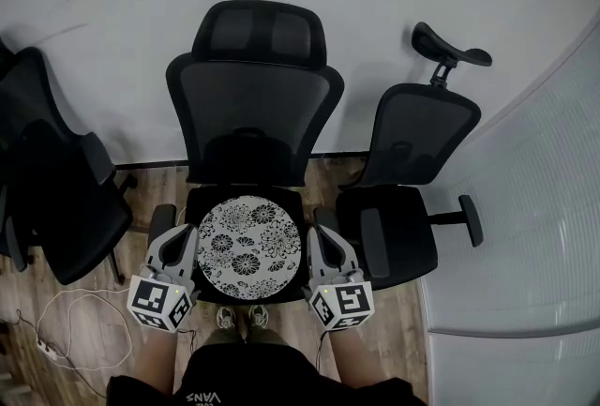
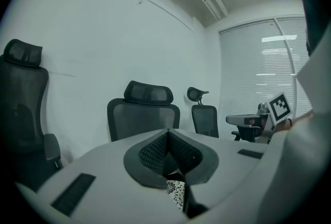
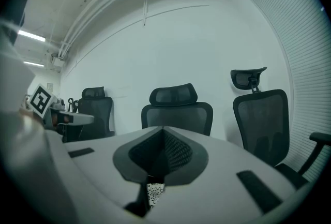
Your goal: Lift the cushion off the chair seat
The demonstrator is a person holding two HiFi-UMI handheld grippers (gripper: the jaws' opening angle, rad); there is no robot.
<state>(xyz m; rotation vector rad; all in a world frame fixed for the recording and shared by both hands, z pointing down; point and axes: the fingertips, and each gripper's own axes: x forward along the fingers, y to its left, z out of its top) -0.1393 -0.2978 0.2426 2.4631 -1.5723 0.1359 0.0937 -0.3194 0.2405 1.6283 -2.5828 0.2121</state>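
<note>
The round patterned cushion point(image 1: 248, 248) is seen lying on the chair seat point(image 1: 211, 201), flanked by the left gripper point(image 1: 176, 235) and right gripper point(image 1: 321, 233), each pressed together on nothing, apparently lined up so both edges can be taken evenly.

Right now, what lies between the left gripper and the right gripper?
The round patterned cushion fills the stretch between left gripper and right gripper, above the chair seat, as the head view shows. Both grippers' jaws are closed on its edges.
</note>
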